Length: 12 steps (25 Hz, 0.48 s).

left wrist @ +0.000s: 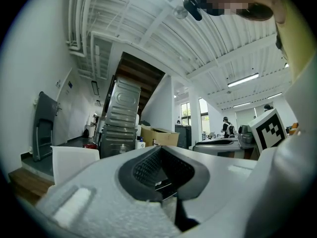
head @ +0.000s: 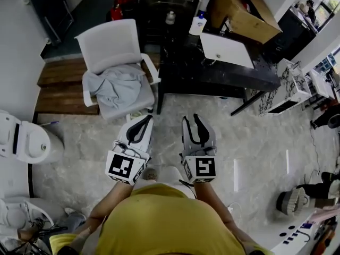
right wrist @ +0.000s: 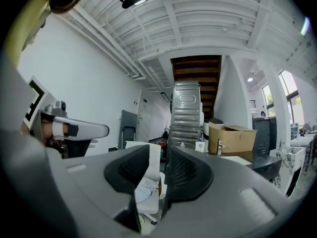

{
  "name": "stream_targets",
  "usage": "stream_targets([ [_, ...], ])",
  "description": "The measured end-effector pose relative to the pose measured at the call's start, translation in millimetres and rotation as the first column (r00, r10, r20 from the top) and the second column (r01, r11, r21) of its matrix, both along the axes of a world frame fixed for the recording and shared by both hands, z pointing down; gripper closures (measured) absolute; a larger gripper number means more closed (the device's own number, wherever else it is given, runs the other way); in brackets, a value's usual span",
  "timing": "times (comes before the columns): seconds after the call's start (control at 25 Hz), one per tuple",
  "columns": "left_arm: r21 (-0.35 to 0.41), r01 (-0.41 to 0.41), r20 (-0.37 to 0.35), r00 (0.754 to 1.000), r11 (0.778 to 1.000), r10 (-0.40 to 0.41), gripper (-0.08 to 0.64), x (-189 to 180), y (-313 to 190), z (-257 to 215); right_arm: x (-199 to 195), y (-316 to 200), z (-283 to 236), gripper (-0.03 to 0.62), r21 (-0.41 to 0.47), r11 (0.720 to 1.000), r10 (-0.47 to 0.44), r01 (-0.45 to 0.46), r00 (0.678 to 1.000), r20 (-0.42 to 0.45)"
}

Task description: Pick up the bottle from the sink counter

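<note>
Over the marble floor (head: 255, 137), both units are held side by side, well short of the bench (head: 212, 73). Left hand-held gripper (head: 144, 122): jaw tips together, nothing in them. Right hand-held gripper (head: 191, 120): jaws part-way apart, a narrow gap, nothing between the pads; through the gap only the chair and floor show. Straight ahead of the left one is a white chair (head: 114, 47) with a grey cloth (head: 114, 86) dumped on the seat. Ahead of the right one, the dark bench carries a white sink basin (head: 228, 49). The blue-capped bottle (head: 197, 23) stands upright at the bench's far end, beyond the basin and well clear of both units. A smaller bottle (head: 170, 17) stands near it on its left, apart from it. A cardboard box (head: 244, 9) sits further right.
</note>
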<state>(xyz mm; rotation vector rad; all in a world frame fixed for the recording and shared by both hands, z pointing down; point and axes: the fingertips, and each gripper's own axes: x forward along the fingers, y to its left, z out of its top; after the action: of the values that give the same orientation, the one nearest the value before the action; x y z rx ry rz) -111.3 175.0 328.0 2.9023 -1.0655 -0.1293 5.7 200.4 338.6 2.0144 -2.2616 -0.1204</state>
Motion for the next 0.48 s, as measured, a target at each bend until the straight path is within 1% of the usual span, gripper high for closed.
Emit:
stream_targets([
  [0.16, -0.015, -0.008, -0.01, 1.0, 1.0, 0.007, 0.557, -3, -8, 1, 2, -12, -3, 0.469, -0.004, 1.0, 0.007, -0.007, 1.0, -0.003],
  [0.28, -0.021, -0.014, -0.017, 1.0, 1.0, 0.014, 0.557, 0, -17, 3, 7, -23, -7, 0.468, 0.014, 1.0, 0.016, -0.016, 1.0, -0.005],
  [0.48, -0.004, -0.028, -0.025, 0.999, 1.0, 0.028, 0.557, 10, -41, 0, 20, -52, -10, 0.468, 0.036, 0.999, 0.022, -0.022, 1.0, 0.0],
])
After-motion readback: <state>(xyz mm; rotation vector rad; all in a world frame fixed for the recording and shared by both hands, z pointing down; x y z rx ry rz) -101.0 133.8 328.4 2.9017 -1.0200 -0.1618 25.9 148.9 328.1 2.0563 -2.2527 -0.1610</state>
